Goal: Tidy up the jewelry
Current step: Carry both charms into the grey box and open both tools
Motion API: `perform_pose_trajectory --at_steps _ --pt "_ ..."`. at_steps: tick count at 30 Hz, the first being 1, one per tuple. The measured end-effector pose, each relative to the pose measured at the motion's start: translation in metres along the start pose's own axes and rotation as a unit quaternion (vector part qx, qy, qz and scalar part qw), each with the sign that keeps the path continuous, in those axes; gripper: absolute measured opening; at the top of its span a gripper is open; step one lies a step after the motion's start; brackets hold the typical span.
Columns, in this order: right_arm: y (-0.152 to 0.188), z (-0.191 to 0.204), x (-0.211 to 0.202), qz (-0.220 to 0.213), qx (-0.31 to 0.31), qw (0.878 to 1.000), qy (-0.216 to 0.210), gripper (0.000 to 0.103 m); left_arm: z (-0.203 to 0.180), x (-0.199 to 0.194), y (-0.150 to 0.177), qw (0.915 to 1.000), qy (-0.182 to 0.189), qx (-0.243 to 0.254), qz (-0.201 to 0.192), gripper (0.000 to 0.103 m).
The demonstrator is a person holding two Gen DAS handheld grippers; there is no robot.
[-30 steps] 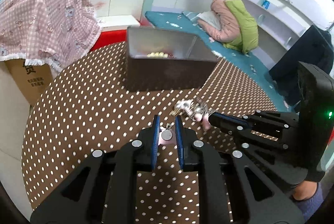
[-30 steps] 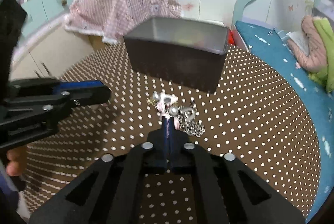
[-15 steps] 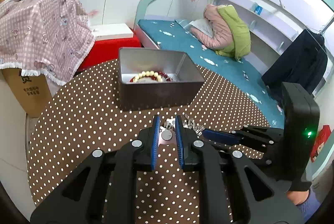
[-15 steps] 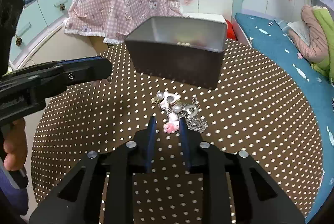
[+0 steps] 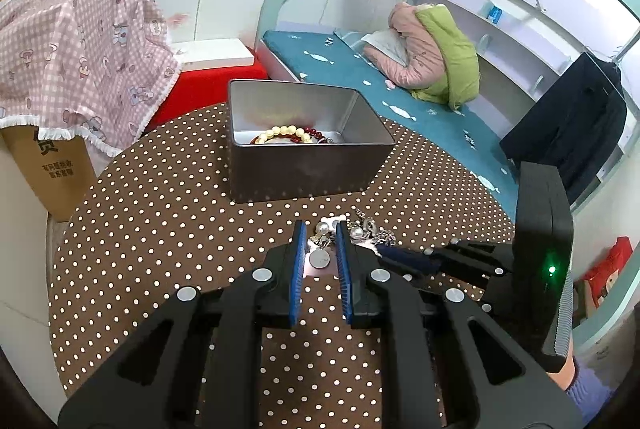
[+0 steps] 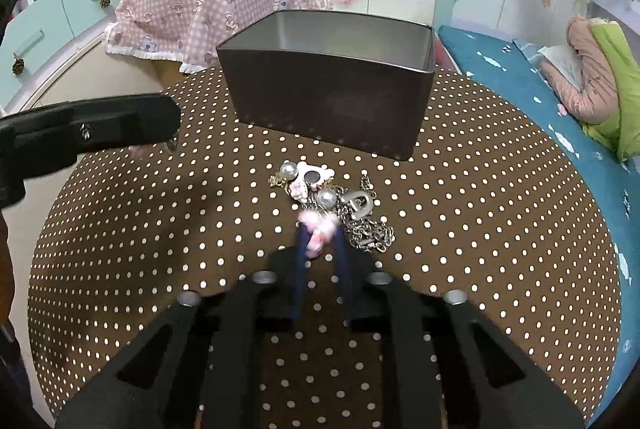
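Closing on the pink charm

My right fingers (image 6: 320,245) are closing around the pink charm (image 6: 316,235); left fingers (image 5: 319,249) clamp a small disc (image 5: 319,260). Beyond, the tangled chain (image 6: 370,235) may snag and drag before reaching the tin (image 6: 328,89).

A rectangular metal tin (image 5: 304,165), dark brown outside and silver inside, stands open at the far side of the polka-dot table, holding a cream-and-red beaded bracelet (image 5: 286,135). Nearer, a tangled jewelry pile (image 6: 332,205) lies loose on the cloth: two pearls, a silver chain, a horseshoe-shaped silver pendant and a pink-and-white charm (image 6: 316,233) at its near edge.
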State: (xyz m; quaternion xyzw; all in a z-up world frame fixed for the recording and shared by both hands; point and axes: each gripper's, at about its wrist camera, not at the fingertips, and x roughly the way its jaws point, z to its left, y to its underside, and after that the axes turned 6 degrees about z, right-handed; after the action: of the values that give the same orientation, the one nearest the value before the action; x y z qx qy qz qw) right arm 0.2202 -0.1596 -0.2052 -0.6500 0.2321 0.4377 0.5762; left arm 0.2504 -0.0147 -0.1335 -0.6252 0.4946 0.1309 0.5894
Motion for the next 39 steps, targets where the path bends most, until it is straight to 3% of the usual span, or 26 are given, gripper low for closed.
perform_pose_trajectory --at_steps 8,12,15,19,23,28,39 --pt "-0.003 -0.015 -0.031 -0.03 0.014 0.999 -0.023 0.007 -0.005 -0.006 -0.017 0.9998 0.014 0.009 -0.008 0.015" --pt "-0.017 -0.024 -0.064 -0.071 0.023 0.996 -0.041 0.007 -0.01 -0.014 -0.033 0.9993 0.028 0.012 -0.02 0.015" --pt "-0.033 -0.028 -0.08 -0.092 0.026 0.994 -0.049 0.007 -0.014 -0.019 -0.058 0.9987 0.036 0.017 -0.032 0.015" --pt "-0.062 -0.036 -0.087 -0.11 0.033 0.992 -0.052 0.007 -0.01 -0.005 -0.092 0.9988 0.045 0.005 -0.016 0.015" --pt "-0.087 -0.043 -0.065 -0.086 0.044 0.993 -0.066 0.007 0.0 0.026 -0.115 0.9995 0.024 -0.015 0.014 0.015" --pt "-0.101 -0.043 -0.03 -0.047 0.042 0.996 -0.065 0.007 0.012 0.065 -0.118 0.9983 -0.004 -0.032 0.049 0.015" --pt "-0.109 -0.041 0.004 -0.009 0.053 0.995 -0.079 0.007 0.025 0.086 -0.109 0.9969 -0.012 -0.038 0.068 0.019"
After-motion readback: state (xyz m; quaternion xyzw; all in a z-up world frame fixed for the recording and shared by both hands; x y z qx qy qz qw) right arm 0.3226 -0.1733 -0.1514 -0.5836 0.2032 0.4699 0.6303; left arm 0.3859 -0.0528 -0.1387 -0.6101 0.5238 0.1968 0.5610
